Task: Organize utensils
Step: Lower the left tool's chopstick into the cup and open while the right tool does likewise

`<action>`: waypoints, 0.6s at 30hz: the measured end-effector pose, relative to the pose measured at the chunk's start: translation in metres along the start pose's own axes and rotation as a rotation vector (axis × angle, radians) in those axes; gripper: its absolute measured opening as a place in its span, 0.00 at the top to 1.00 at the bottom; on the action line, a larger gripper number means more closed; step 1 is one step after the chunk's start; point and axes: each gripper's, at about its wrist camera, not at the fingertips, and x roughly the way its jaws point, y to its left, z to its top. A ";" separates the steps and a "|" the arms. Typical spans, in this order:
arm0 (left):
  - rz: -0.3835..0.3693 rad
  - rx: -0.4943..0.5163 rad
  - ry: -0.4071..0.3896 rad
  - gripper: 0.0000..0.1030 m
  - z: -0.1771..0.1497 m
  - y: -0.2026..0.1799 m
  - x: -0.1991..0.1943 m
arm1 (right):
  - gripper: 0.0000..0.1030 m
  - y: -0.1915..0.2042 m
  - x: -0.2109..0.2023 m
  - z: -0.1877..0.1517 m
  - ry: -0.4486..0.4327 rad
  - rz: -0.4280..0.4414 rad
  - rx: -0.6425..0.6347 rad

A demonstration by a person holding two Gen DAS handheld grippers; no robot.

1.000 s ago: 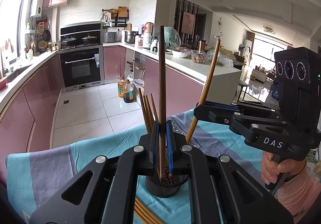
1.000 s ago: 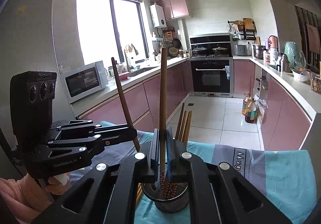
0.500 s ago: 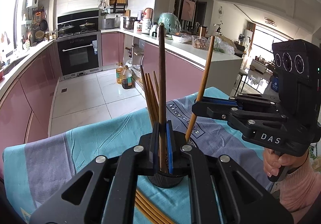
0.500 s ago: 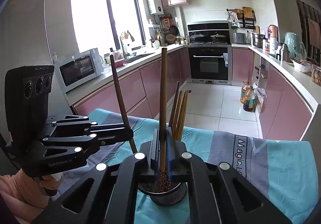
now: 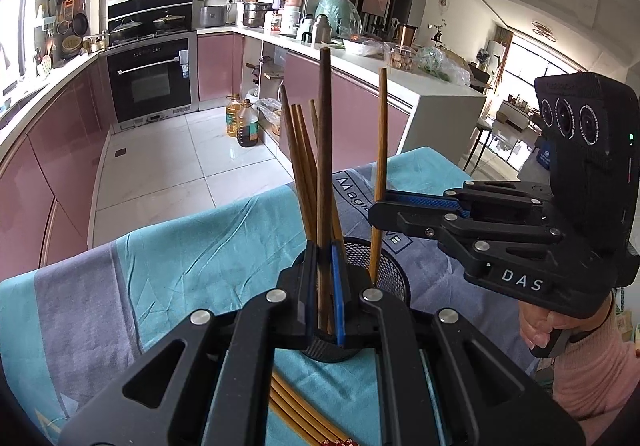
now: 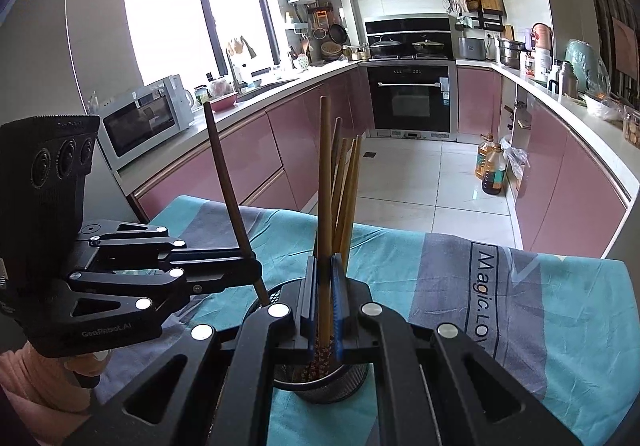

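Wooden chopsticks (image 5: 323,150) (image 6: 325,182) — one per clamped tool (image 5: 325,286) (image 6: 325,298) — over mesh cup rim (image 5: 394,266).

Matt black plastic on both grippers, left gripper (image 5: 323,286) & right gripper (image 6: 325,298), w/ shiny metal rivets and blue textured pads. Dark chopstick (image 5: 323,166) is smooth dark wood, light chopstick (image 6: 325,206) paler wood/bamboo, both matt; holder (image 5: 390,266) is black wire mesh. Tablecloth (image 5: 180,266) is soft matt cloth, creased; kitchen cabinets (image 6: 560,186) glossy pink, floor (image 5: 160,166) glossy tile.
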 end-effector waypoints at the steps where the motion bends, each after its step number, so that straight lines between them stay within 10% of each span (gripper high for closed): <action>1: 0.003 0.000 0.001 0.93 0.001 0.001 0.001 | 0.94 -0.001 0.003 0.001 0.004 -0.001 0.006; 18: 0.027 -0.065 0.054 0.92 0.004 0.024 0.040 | 0.92 -0.014 0.017 -0.008 0.019 -0.010 0.080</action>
